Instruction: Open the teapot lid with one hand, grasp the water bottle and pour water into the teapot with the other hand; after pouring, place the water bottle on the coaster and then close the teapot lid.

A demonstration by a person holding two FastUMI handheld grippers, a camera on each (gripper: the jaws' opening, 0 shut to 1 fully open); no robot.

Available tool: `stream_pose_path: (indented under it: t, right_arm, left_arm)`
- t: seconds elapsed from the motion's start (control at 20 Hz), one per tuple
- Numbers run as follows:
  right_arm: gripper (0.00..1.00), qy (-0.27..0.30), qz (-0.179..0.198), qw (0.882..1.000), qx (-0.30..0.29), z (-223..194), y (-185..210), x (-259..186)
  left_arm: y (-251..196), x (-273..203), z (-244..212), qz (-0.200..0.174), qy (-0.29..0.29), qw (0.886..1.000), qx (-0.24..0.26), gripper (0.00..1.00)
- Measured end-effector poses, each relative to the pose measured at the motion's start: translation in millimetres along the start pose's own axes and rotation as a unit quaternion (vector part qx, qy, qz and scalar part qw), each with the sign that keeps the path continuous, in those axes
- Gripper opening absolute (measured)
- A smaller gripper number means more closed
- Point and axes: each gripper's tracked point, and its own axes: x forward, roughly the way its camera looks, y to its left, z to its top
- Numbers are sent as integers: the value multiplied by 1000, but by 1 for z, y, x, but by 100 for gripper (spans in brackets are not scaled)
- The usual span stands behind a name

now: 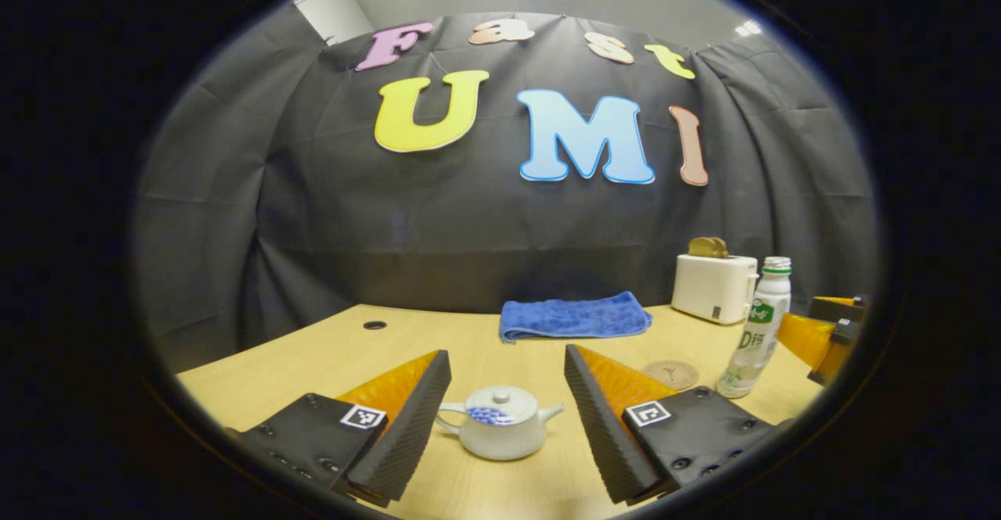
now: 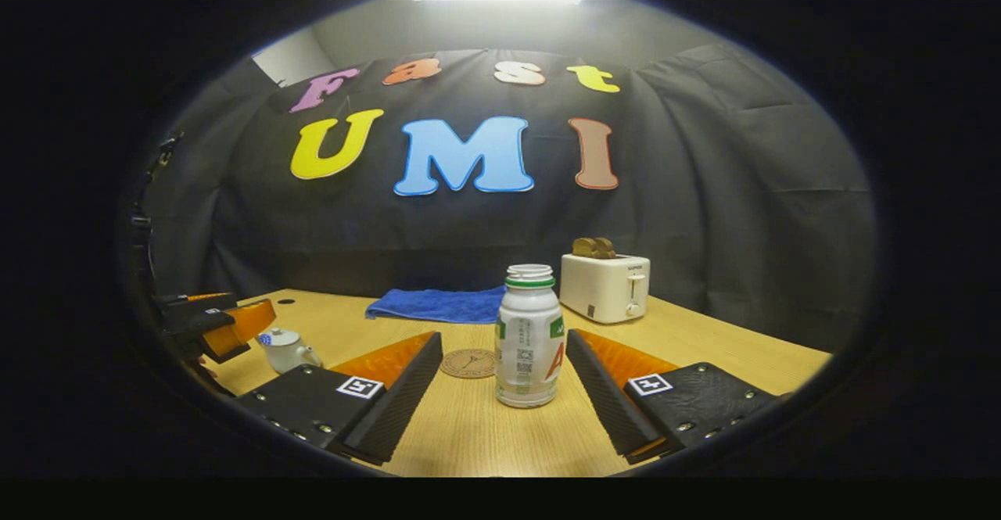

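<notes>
Left gripper (image 1: pixel 507 418): one, fingers spread, teapot (image 1: pixel 498 422) between, untouched.
Right gripper (image 2: pixel 504 395): one, spread, flanking bottle (image 2: pixel 529 336).
Coaster (image 2: pixel 468 363): one.

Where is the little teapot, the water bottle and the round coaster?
teapot (image 1: pixel 500 426), left gripper view, on its round body.
water bottle (image 2: pixel 529 340), right gripper view, on its labelled middle.
coaster (image 2: pixel 468 363), right gripper view, on its flat top.

The clear plastic water bottle (image 2: pixel 529 338) with a green neck ring, standing between the right tool's (image 2: pixel 504 395) fingers, carries a white label with print too small to read. The white toaster (image 2: pixel 605 287) beyond it bears a tiny illegible mark.
</notes>
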Motion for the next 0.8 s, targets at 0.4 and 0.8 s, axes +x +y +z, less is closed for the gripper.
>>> stream_pose_path:
  t: [0.4, 0.8]
  right_arm:
    - [98, 14, 0, 1000, 4, -11, -1, 6]
    - [98, 30, -3, 999, 11, -26, -5, 8]
  left_arm:
    - [4, 27, -37, -2, 52, 999, 1, 96]
    - [5, 40, -37, -1, 63, 998, -6, 63]
